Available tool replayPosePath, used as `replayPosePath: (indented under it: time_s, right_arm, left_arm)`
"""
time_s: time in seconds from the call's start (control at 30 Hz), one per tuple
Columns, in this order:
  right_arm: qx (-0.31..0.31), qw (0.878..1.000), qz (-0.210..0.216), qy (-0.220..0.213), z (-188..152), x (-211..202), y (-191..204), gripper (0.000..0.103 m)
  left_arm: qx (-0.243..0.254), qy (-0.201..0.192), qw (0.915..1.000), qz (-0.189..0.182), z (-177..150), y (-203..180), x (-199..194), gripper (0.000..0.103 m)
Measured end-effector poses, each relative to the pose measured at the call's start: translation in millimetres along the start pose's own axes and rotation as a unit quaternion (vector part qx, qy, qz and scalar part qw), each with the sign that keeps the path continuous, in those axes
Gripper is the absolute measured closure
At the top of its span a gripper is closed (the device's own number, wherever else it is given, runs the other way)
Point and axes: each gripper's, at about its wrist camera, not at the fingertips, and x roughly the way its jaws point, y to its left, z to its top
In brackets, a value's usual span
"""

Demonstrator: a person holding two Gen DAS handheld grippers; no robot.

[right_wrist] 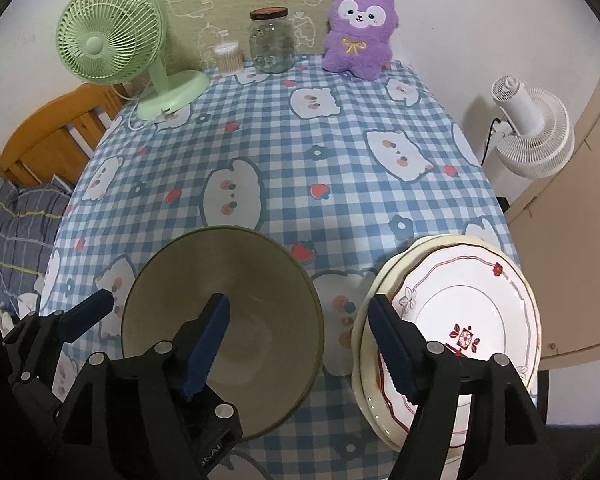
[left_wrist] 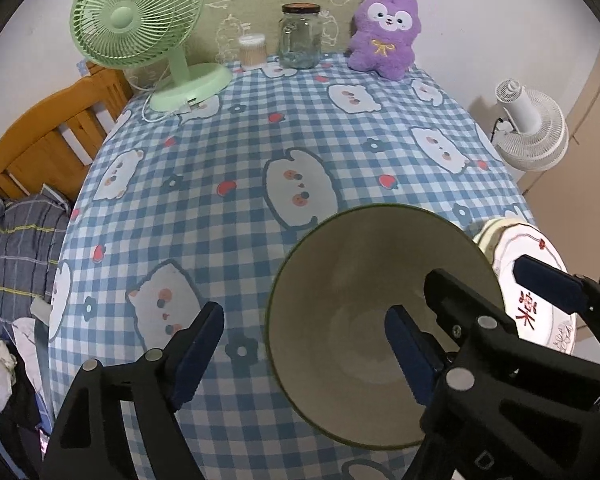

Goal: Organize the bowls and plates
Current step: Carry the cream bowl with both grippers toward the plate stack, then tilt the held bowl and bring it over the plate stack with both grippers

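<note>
A green-rimmed beige bowl (left_wrist: 380,320) (right_wrist: 236,320) sits on the checked tablecloth near the front edge. A stack of plates (right_wrist: 460,320), topped by a white plate with a red pattern, stands to its right, partly seen in the left wrist view (left_wrist: 540,300). My left gripper (left_wrist: 304,354) is open, its right finger inside the bowl and its left finger outside the bowl's left rim. My right gripper (right_wrist: 300,348) is open, its left finger over the bowl and its right finger at the plate stack's left edge.
A green desk fan (left_wrist: 140,28), a cotton swab tub (left_wrist: 253,51), a glass jar (left_wrist: 301,36) and a purple plush toy (left_wrist: 384,32) line the far edge of the table (left_wrist: 300,128). A white fan (left_wrist: 532,128) stands off the right side, a wooden bed frame (left_wrist: 52,132) on the left.
</note>
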Motion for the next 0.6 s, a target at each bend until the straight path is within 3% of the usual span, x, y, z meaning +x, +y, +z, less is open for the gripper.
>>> replayPosePath:
  time_s: [0.2, 0.6]
  right_arm:
    - [0.007, 1.0, 0.012, 0.018, 2, 15, -2, 0.028]
    - [0.017, 0.999, 0.028, 0.037, 3, 43, -3, 0.028]
  left_arm:
    - [-0.002, 0.011, 0.9999, 0.01, 1, 2, 11, 0.016]
    - [-0.012, 0.039, 0.9991, -0.007, 1, 6, 36, 0.016]
